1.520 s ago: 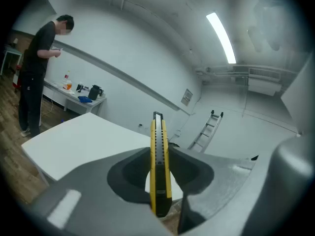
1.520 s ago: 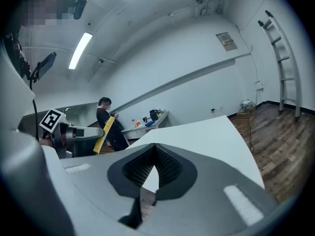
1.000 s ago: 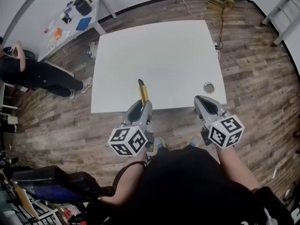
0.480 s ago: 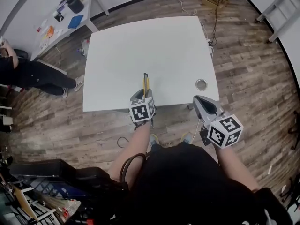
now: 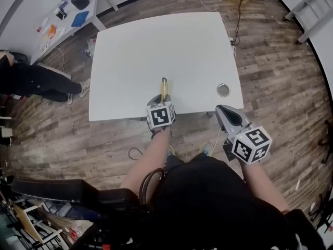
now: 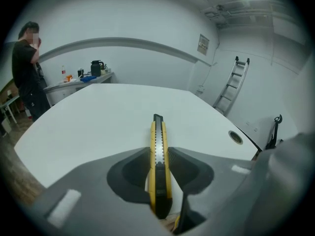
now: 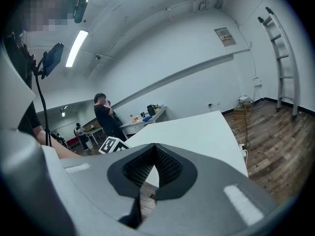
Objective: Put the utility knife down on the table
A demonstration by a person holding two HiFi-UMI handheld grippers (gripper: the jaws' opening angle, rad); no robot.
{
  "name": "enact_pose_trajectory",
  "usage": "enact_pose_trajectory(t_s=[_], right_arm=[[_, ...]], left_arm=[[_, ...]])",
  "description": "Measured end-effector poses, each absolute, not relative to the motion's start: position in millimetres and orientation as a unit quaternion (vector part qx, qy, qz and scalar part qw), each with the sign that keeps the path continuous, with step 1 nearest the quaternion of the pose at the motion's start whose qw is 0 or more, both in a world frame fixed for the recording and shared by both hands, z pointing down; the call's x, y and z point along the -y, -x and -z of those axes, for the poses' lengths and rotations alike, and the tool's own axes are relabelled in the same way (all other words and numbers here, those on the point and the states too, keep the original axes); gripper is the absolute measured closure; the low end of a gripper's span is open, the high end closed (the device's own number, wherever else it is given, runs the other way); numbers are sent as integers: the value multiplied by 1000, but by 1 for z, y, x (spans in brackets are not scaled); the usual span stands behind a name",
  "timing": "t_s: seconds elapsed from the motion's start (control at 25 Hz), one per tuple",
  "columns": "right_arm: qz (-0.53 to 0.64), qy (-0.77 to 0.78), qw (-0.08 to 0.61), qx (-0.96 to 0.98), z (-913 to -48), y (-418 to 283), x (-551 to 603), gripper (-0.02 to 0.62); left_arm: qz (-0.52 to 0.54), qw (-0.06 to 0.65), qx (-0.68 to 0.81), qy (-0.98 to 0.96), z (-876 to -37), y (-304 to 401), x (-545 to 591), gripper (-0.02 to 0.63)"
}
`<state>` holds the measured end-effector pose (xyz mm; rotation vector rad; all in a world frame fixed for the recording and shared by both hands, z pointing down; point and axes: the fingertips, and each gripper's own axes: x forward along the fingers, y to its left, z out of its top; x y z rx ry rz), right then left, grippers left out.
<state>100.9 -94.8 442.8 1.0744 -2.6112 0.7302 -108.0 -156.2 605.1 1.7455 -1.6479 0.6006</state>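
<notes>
At the far left of the head view, one person [image 5: 31, 79] in dark clothes stands on the wood floor, at about 9 o'clock from the one white counter [image 5: 156, 40]. A second, smaller side table [image 5: 62, 22] with scattered items sits at 10 o'clock.

There are two grippers. The left gripper [image 5: 161, 102] hangs over the counter's near edge at 6 o'clock, and its fingers are closed tight on the one utility knife [image 5: 164, 86]. In the left gripper view the yellow and black utility knife [image 6: 157, 134] stands on edge between the left gripper's [image 6: 157, 154] fingers, its tip pointing to 12 o'clock across the counter. Whether it touches the surface cannot be told.

One round hole [image 5: 223, 90] lies in the counter at 4 o'clock.

The right gripper [image 5: 226, 111] hangs off the near edge at 5 o'clock, well apart from the knife. In its own view the right gripper [image 7: 154, 149] has its fingers brought together at the tips with nothing between them.
</notes>
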Motion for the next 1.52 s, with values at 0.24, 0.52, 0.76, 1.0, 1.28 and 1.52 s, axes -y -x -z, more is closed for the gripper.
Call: enact_pose_trajectory(t_s=[0.24,0.52,0.76,1.0,1.28,1.52], right_arm=[[-247,-365,118,890,-447,-95,103,571],[-250,-365,117,889,-451,-91,105,571],[-250,-364,114,890,-449,-81,112,570],[-243,-353,106,897,-445,-61,120,571],[-235,-343,99,904,-437,-35,131,571],[-212,-337,105,911,-435,-12,130,572]], left_arm=[[-232,332,625,-668,-609,106,158,482],[-220,325,622,-678,-603,105,162,482],[-204,295,614,-703,-567,113,161,606],[-154,240,596,-751,-491,117,132,606],[-115,177,628,-749,-407,166,87,606],[-104,165,652,-732,-393,201,70,606]])
